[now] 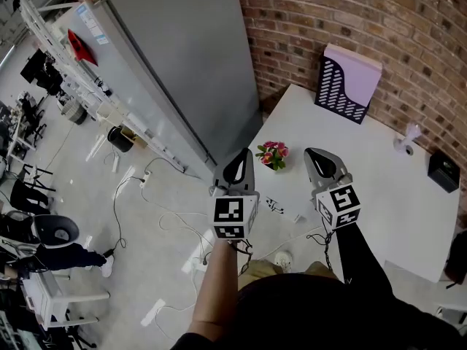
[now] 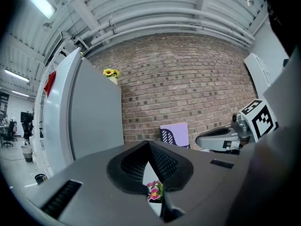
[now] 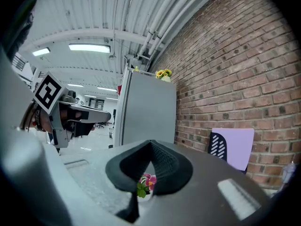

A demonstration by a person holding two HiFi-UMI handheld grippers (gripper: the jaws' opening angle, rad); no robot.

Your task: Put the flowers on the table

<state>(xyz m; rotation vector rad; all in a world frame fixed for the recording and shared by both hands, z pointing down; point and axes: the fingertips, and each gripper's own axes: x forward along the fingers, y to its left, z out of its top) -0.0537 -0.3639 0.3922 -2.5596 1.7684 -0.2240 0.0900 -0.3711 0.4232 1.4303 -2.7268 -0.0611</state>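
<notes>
A small pot of pink flowers stands on the white table, near its left edge. It shows through the low gap under each gripper's jaws as pink flowers and pink flowers. My left gripper hovers just left of the pot, shut and empty. To the pot's right my right gripper is also shut, with nothing in it. A bunch of yellow flowers sits on top of the grey fridge; the right gripper view shows the same yellow flowers.
A purple and black file holder stands at the table's back against the brick wall. A black box and a small white object are at the right. Cables trail over the floor.
</notes>
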